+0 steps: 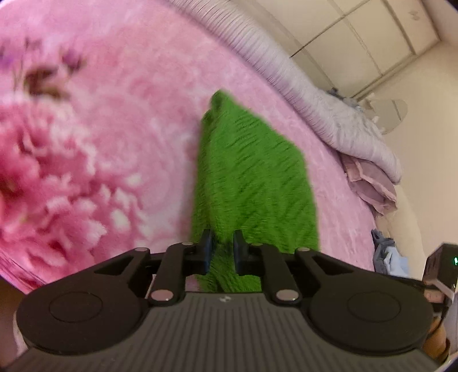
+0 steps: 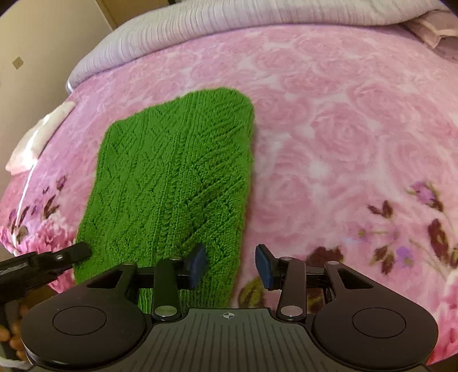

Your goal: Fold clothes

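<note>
A green knitted garment (image 2: 177,177) lies folded in a long rectangle on a pink rose-print blanket (image 2: 343,137). In the left wrist view the green knit (image 1: 252,177) runs away from me and its near edge passes between the fingers of my left gripper (image 1: 222,243), which is shut on it. The same left gripper (image 2: 80,251) shows in the right wrist view, at the garment's near left edge. My right gripper (image 2: 230,257) stands open over the near right corner, its left fingertip (image 2: 197,261) above the knit, nothing held.
A lilac ribbed quilt (image 2: 200,25) is bunched along the bed's far side. A folded pink cloth (image 1: 372,183) and blue-grey clothes (image 1: 386,254) lie at the bed's right edge. A white cloth (image 2: 37,140) sits at the left edge. Cupboard doors (image 1: 372,37) stand beyond.
</note>
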{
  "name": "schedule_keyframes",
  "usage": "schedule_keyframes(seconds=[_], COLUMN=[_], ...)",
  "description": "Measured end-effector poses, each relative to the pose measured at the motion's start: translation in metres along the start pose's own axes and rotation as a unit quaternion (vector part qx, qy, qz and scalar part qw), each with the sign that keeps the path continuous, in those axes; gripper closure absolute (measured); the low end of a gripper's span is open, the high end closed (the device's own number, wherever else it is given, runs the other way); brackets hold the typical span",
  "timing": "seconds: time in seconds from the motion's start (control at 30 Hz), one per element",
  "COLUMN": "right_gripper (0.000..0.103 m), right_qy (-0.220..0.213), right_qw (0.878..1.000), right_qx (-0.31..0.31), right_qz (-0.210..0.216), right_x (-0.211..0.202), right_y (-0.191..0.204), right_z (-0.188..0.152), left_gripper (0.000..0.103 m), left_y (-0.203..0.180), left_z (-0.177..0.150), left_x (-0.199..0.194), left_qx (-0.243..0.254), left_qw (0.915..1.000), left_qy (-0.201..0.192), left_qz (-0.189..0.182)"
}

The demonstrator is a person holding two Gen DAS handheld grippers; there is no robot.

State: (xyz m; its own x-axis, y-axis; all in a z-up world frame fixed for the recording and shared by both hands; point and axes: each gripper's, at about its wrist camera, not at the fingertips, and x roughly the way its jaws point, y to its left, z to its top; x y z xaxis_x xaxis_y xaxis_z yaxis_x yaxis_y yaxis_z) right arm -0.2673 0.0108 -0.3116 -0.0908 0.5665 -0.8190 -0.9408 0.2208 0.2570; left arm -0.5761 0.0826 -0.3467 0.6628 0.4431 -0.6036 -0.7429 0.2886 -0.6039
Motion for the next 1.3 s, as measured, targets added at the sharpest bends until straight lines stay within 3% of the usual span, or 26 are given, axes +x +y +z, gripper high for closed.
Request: schedule_keyframes(seconds=[0.1, 0.2, 0.27, 0.4, 0.5, 0.57, 0.6, 0.7, 0.83, 1.03, 1.1, 1.3], right_gripper=[0.061, 0.061, 0.061, 0.062, 0.063, 0.063, 0.063, 0.063, 0.063, 0.063, 0.063, 0.062], right_qy=[-0.057, -0.082, -0.077, -0.052, -0.055, -0.047, -0.047, -0.062, -0.094, -0.071, -0.060, -0.020], right_qw=[0.998, 0.993, 0.991, 0.993, 0.993, 0.993, 0.993, 0.994, 0.992, 0.994, 0.994, 0.995], right_qx=[-0.022, -0.045, -0.064, -0.089, -0.104, -0.104, -0.102, -0.092, -0.079, -0.070, -0.090, -0.096], right_qz=[0.021, 0.065, 0.085, 0.061, 0.033, 0.021, 0.020, 0.022, 0.030, 0.047, 0.024, 0.012], right_x=[-0.024, -0.031, -0.024, 0.006, 0.003, -0.003, -0.007, -0.022, -0.036, -0.011, 0.004, -0.004], right_y=[0.009, 0.020, 0.028, 0.027, 0.026, 0.028, 0.029, 0.028, 0.029, 0.026, 0.026, 0.028], right_z=[-0.009, -0.019, -0.029, -0.056, -0.063, -0.062, -0.063, -0.065, -0.065, -0.070, -0.078, -0.067], left_gripper=[0.093, 0.096, 0.097, 0.103, 0.103, 0.103, 0.103, 0.103, 0.103, 0.103, 0.103, 0.102], left_y=[-0.024, -0.038, -0.035, -0.014, -0.008, -0.023, -0.029, -0.042, -0.050, -0.040, -0.026, -0.032], left_z=[-0.009, -0.025, -0.039, -0.073, -0.087, -0.085, -0.081, -0.068, -0.053, -0.056, -0.064, -0.054], left_x=[-0.023, -0.021, -0.007, 0.018, 0.010, -0.002, -0.011, -0.037, -0.042, 0.007, 0.017, 0.005], left_qx=[0.063, 0.107, 0.105, 0.080, 0.066, 0.107, 0.115, 0.121, 0.124, 0.135, 0.100, 0.105], left_qw=[0.9976, 0.9940, 0.9943, 0.9943, 0.9960, 0.9926, 0.9918, 0.9922, 0.9922, 0.9889, 0.9926, 0.9916], left_qy=[-0.026, -0.014, 0.014, 0.071, 0.059, 0.053, 0.053, 0.026, -0.013, 0.012, 0.039, 0.029], left_qz=[-0.005, -0.016, -0.008, 0.004, 0.009, 0.024, 0.013, -0.008, -0.002, 0.061, 0.056, 0.069])
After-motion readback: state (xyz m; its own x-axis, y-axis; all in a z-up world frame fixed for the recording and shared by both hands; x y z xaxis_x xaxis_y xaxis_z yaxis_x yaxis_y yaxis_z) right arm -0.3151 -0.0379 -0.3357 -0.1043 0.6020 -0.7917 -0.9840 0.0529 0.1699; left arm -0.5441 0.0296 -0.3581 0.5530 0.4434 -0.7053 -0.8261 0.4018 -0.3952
